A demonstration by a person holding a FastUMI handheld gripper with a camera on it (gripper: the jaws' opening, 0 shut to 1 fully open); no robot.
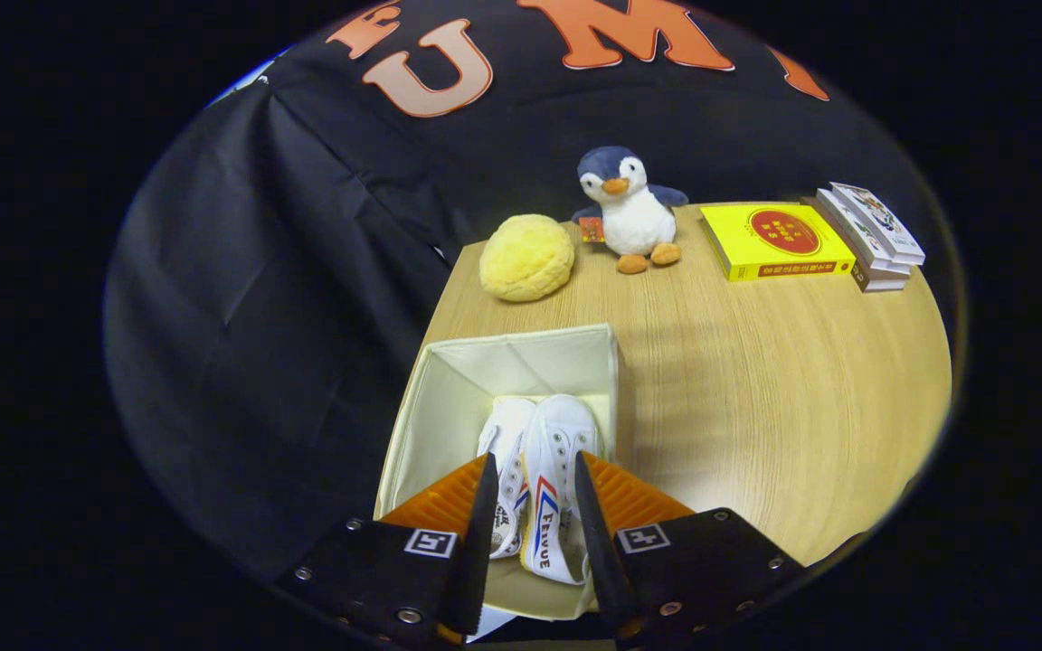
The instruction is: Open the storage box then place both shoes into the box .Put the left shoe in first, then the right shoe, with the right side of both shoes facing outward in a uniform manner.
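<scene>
A cream fabric storage box (521, 340) stands open at the near left corner of the wooden table (756, 389). Two white canvas shoes lie side by side inside it, toes pointing away from me. The left-hand shoe (505, 432) is partly hidden behind one finger. The right-hand shoe (559, 470) shows red and blue stripes on its side. My gripper (535, 457) hovers over the box with its fingers apart. The striped shoe lies between them, and a strip of the other shoe shows in the gap beside one finger.
Beyond the box sit a round yellow plush cushion (527, 258) and a penguin toy (631, 212). A yellow book (774, 240) and a small stack of books (874, 237) lie at the far right. The black cloth wall hangs close on the left.
</scene>
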